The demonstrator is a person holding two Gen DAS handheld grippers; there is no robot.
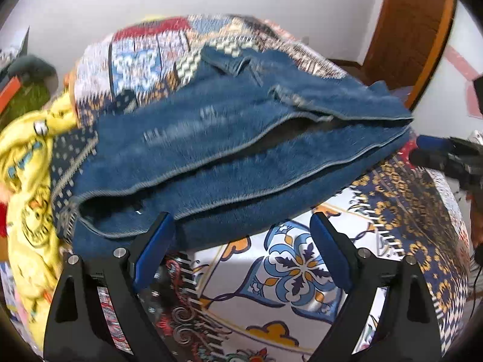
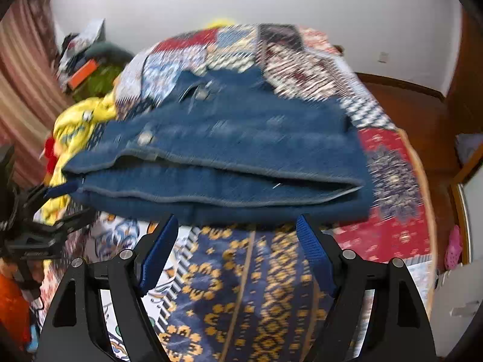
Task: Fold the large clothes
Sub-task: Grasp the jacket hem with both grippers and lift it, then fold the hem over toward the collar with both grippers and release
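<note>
A pair of blue jeans [image 1: 229, 150] lies folded in layers on a bed with a patchwork cover [image 1: 302, 271]. It also shows in the right wrist view [image 2: 235, 157]. My left gripper [image 1: 241, 226] is open and empty, its blue pads just short of the jeans' near edge. My right gripper [image 2: 237, 226] is open and empty, also just before the near folded edge. The right gripper shows at the right edge of the left wrist view [image 1: 446, 154], and the left gripper at the left edge of the right wrist view [image 2: 54, 205].
A yellow garment [image 1: 27, 187] is heaped to the left of the jeans, and shows in the right wrist view [image 2: 78, 126]. Clutter with a green item [image 2: 99, 78] lies at the back left. A wooden door [image 1: 410, 30] and a white wall stand behind the bed.
</note>
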